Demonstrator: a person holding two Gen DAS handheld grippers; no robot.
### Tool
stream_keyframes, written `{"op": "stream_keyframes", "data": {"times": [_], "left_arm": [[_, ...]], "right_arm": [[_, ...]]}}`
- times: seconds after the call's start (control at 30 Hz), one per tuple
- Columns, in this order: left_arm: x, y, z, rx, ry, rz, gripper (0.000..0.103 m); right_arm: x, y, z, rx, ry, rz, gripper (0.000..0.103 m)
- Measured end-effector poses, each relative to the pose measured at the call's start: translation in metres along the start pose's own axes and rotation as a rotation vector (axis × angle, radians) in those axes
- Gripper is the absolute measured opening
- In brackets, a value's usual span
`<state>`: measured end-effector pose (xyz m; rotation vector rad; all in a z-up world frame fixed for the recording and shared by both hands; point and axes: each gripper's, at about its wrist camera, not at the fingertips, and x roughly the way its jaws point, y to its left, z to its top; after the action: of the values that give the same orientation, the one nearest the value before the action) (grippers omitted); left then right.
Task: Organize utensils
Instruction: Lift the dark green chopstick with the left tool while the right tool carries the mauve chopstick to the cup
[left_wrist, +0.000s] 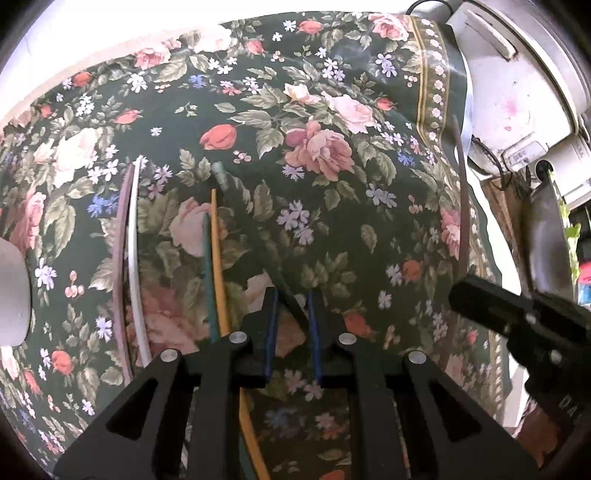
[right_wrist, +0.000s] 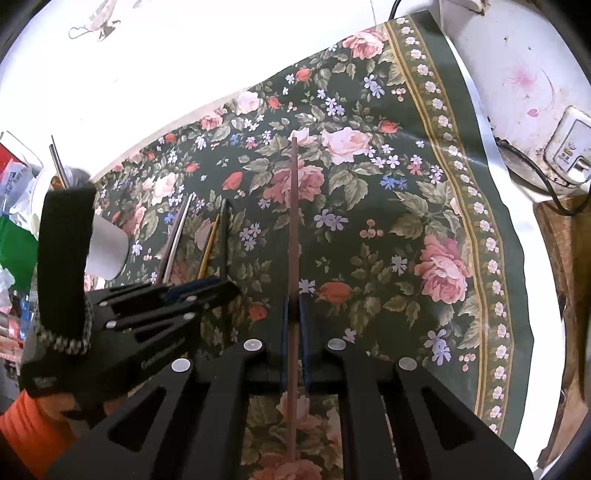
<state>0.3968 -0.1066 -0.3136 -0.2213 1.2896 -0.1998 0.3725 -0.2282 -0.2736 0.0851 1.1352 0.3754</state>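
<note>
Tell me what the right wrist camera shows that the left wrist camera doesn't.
Only the right wrist view shows the orange sleeve, a black strap on the left hand-held gripper, and steel chopsticks in a holder.

Only the left wrist view shows the dark green chopstick between that gripper's fingers.

Both show the floral tablecloth, the brown chopstick clamped in the right hand-held gripper, the yellow chopstick and the white paper cup.

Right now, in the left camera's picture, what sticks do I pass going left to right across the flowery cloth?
Purplish stick → white stick → green stick → yellow stick → dark stick in the left tongs → brown stick by the right tongs.
</note>
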Motion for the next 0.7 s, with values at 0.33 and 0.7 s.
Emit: {"op": "stream_keyframes", "data": {"times": [0.33,0.7], "left_arm": [[0.002,0.006,0.006,-0.034,0.027,-0.045,0.004],[-0.045,-0.005,-0.013,0.041,-0.084,-0.054,0.003]], "right_arm": [[-0.007,-0.005,-0.003,0.04,-0.023,0.008,0.005],[-0.043,0.007,-0.001,0.037,-0.12,-0.012,0.005]]}}
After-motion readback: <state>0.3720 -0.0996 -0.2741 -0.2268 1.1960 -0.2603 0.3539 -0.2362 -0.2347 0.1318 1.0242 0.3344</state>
